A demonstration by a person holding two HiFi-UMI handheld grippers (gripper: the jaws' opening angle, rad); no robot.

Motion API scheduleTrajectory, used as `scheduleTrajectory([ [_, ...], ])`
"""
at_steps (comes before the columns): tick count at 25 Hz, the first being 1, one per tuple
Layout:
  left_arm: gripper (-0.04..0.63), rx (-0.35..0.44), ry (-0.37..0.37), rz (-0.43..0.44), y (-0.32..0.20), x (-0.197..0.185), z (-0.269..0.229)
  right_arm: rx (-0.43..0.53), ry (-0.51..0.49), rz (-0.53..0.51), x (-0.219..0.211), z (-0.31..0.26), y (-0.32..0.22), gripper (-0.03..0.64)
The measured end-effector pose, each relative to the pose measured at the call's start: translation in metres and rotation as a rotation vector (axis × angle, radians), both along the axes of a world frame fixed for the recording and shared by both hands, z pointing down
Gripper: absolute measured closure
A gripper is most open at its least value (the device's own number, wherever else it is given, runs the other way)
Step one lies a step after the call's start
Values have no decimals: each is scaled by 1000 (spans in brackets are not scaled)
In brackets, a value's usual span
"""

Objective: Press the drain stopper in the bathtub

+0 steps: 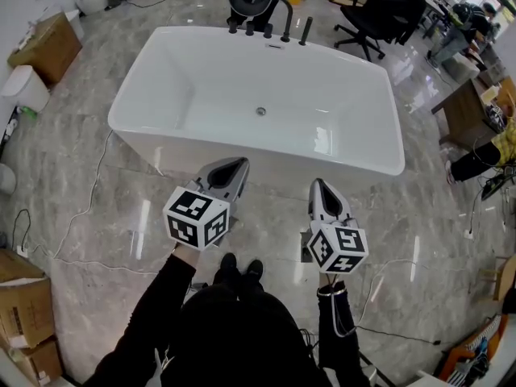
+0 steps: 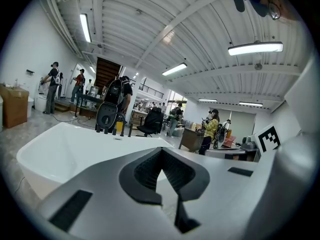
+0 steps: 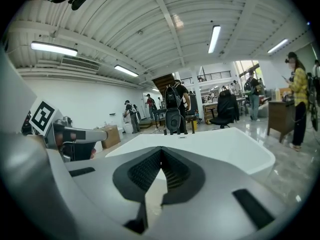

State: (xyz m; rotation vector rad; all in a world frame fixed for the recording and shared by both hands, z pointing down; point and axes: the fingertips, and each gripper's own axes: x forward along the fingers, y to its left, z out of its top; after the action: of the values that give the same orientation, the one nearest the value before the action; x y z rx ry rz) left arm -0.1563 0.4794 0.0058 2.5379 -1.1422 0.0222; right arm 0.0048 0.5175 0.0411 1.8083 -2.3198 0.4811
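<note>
Marble floor (image 1: 89, 176); bathtub (image 1: 274, 158) ahead; left gripper (image 1: 239, 163), right gripper (image 1: 316, 183) closed.

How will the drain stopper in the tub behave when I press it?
The drain stopper looks like a small metal disc set in the bathtub floor, so it probably stays rigid and only sinks slightly. Its shiny top might let a pressing tip skid.
</note>
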Motion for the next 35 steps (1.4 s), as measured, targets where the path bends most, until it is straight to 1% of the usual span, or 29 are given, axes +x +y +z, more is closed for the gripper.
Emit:
scheduleTrajectory([
  [4,597,-3,1,12,-10,-8,5,-3,18,15,-6,2,-9,615],
  [9,597,-12,-4,24,-27,-13,12,-7,26,41,-3,1,-22,615],
  [13,597,-27,0,21,-45,-8,17,-20,32,42,5,4,-40,615],
  [22,597,-44,-3,-8,-115,10,30,-35,13,7,24,18,-115,615],
  [28,597,-63,-11,-39,-174,34,39,-60,10,-22,50,27,-175,615],
  [35,596,-95,-47,-59,-238,61,48,-86,-12,-44,81,36,-235,615],
])
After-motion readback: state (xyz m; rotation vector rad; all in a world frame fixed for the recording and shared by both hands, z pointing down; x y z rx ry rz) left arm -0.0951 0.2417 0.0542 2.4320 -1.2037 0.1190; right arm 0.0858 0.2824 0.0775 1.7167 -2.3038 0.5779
